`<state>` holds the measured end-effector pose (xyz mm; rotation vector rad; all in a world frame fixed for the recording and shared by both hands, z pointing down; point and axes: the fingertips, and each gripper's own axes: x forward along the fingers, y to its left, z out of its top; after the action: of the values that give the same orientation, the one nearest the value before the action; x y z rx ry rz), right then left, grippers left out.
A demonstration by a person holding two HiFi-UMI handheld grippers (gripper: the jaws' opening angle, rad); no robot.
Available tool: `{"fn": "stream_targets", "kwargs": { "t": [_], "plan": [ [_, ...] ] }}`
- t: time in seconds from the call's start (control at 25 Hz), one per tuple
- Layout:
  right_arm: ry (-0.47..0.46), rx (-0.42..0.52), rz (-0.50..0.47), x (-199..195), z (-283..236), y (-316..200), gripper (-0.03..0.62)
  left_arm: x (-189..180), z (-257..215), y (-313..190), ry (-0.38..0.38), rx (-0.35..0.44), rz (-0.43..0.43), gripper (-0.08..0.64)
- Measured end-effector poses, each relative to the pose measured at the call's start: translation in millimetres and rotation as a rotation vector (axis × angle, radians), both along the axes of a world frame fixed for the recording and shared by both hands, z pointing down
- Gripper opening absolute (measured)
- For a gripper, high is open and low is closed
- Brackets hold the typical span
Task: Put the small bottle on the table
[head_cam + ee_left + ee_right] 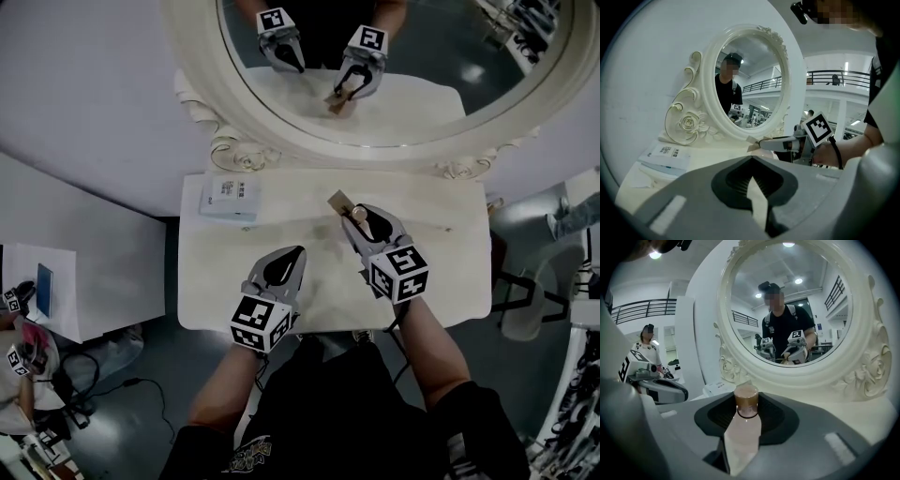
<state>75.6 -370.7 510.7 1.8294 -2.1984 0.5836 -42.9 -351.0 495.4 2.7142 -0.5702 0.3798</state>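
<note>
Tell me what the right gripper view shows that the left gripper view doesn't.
Right gripper view only: the small bottle clamped between the right gripper's jaws, the left gripper off to the side, and a bystander in white. Left gripper view only: the left gripper's own shut, empty jaws, and the right gripper seen side-on. Both: the oval mirror, the cream table and the white box.

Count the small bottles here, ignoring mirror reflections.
1. The small bottle is gripped between the right gripper's jaws, over the table, in front of the mirror. None shows elsewhere; the left gripper holds nothing.
</note>
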Motion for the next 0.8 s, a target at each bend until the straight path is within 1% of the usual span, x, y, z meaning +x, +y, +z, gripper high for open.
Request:
{"fn": "stream_targets", "kwargs": {
  "t": [0.2, 0.44, 0.8],
  "plan": [
    [0.023, 0.000, -0.001, 4.1, 4.7, -21.3, 0.169, 1.0, 1.1, -14.3, -0.003, 0.001, 0.006, 0.000],
    [0.025, -0.002, 0.005, 7.8, 11.0, -40.5, 0.169, -1.7, 4.7, -28.3, -0.014, -0.005, -0.004, 0.000],
    [0.042, 0.028, -0.004, 8.8, 12.1, -62.7, 0.169, -3.4, 10.1, -41.6, -0.023, -0.016, -0.027, 0.000]
  ]
}}
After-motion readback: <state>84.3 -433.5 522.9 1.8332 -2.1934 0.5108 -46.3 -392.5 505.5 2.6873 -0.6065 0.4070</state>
